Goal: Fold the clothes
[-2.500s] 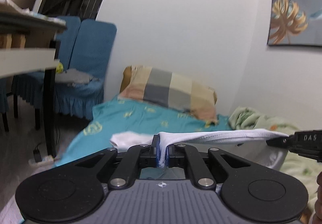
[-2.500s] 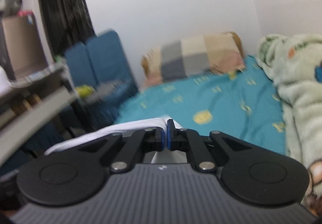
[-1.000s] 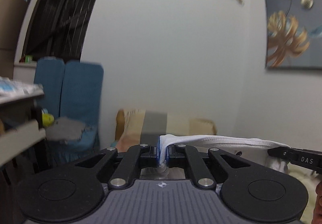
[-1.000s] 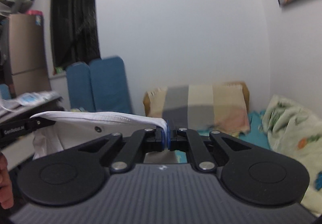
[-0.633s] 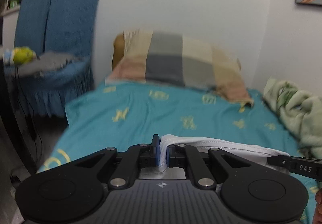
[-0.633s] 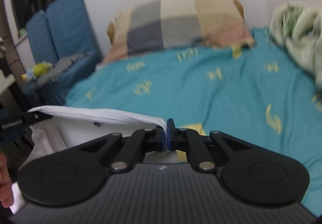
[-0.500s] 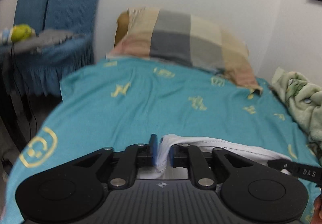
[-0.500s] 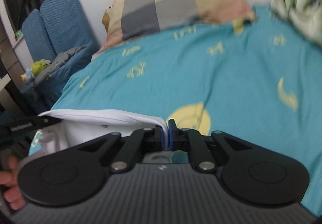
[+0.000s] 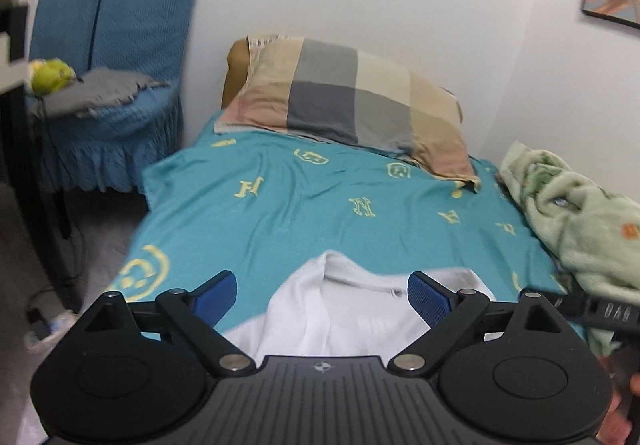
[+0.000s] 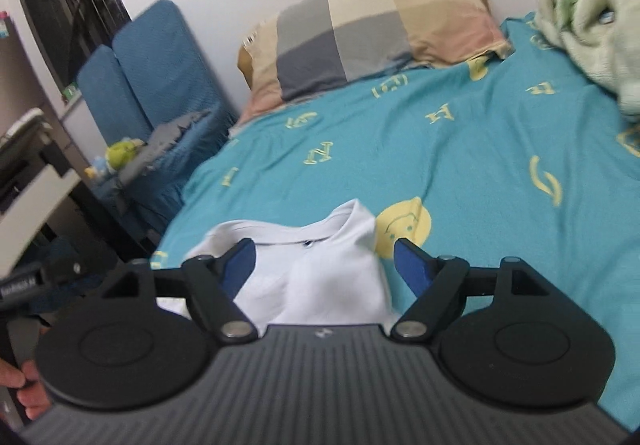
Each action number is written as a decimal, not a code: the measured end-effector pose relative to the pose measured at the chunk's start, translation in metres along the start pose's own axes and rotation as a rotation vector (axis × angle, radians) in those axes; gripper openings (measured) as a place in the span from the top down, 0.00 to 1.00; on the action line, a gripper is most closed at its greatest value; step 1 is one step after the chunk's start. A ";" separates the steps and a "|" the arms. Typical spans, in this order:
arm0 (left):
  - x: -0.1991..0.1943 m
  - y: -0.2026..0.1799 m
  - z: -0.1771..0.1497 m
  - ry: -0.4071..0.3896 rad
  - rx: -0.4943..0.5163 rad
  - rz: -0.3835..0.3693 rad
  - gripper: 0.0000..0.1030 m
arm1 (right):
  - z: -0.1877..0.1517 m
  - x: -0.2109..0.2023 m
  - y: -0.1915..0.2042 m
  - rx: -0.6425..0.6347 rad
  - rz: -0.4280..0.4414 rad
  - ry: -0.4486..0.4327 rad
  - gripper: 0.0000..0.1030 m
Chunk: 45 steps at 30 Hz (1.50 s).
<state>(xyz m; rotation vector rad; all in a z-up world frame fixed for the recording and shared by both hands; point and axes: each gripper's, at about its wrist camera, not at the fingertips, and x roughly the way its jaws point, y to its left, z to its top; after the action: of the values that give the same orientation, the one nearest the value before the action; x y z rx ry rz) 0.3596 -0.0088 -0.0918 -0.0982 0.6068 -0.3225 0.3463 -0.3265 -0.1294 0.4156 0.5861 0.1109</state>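
While both jaws are opening, left tongs (image 9: 322,295) and right tongs (image 10: 325,265) stand wide, gripping nothing; white shirt (image 9: 352,309) lies on the bed (image 9: 280,213), at 6 o'clock from the pillow (image 9: 348,105).

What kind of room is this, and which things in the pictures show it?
Most likely a bedroom in a home. A bed with a teal printed sheet fills the view, a checked pillow lies at its head by the wall, and a crumpled green blanket sits at one side.
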 end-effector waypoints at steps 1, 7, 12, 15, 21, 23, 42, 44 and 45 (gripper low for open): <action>-0.019 -0.002 -0.005 0.002 0.012 0.002 0.09 | -0.004 -0.018 0.005 0.005 0.001 -0.006 0.25; -0.139 -0.022 -0.042 -0.021 0.030 0.002 0.09 | -0.035 -0.126 0.037 -0.010 -0.022 -0.045 0.25; -0.213 -0.042 -0.074 -0.060 0.023 0.010 0.09 | -0.068 -0.202 0.055 0.006 0.004 -0.064 0.25; -0.242 -0.048 -0.091 -0.059 0.016 0.012 0.09 | -0.083 -0.236 0.062 -0.032 0.010 -0.095 0.25; -0.274 -0.044 -0.120 -0.051 -0.065 0.033 0.09 | -0.108 -0.256 0.057 -0.054 0.047 -0.107 0.24; -0.273 -0.037 -0.128 -0.038 -0.104 0.040 0.09 | -0.112 -0.257 0.056 -0.064 0.047 -0.103 0.25; -0.182 0.052 -0.126 0.094 -0.474 0.178 0.14 | -0.111 -0.250 0.034 0.023 0.011 -0.081 0.24; -0.170 0.065 -0.126 0.098 -0.521 0.171 0.14 | -0.109 -0.247 0.026 0.074 0.016 -0.076 0.24; -0.164 0.071 -0.126 0.096 -0.543 0.165 0.15 | -0.108 -0.245 0.022 0.101 0.023 -0.073 0.24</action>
<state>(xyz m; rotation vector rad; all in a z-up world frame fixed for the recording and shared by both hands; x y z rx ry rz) 0.1795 0.1120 -0.1183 -0.5532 0.7808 0.0050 0.0833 -0.3216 -0.0758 0.5228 0.5165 0.0881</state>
